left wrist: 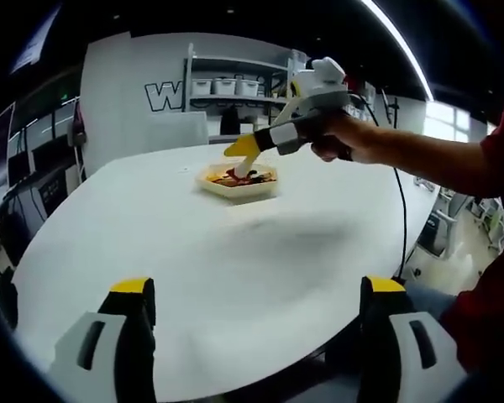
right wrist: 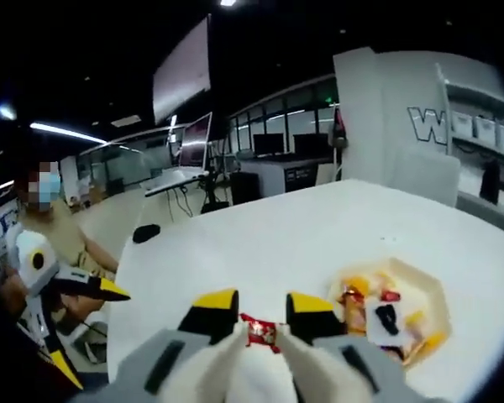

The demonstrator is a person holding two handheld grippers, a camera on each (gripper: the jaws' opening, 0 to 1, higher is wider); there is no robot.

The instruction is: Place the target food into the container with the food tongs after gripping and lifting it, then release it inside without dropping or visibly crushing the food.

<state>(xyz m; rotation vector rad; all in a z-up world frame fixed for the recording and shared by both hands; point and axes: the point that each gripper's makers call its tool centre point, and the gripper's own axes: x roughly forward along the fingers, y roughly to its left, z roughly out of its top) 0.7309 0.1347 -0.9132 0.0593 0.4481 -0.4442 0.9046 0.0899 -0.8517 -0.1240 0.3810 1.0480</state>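
My right claw (right wrist: 262, 323) is pinching a red-wrapped candy (right wrist: 259, 332) between the tongs (right wrist: 235, 369), held above the white tabletop (right wrist: 260, 243), just left of the container (right wrist: 420, 290). I'm mid-carry; next I should move over the tray, lower, then ease open. My left claw (left wrist: 256, 302) hangs spread, idle.

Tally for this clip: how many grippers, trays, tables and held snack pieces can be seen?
Grippers: 2, the left gripper and the right gripper
Trays: 1, the tray
Tables: 1, the white table
Held snack pieces: 1, the red-wrapped snack between the tongs
Total: 5
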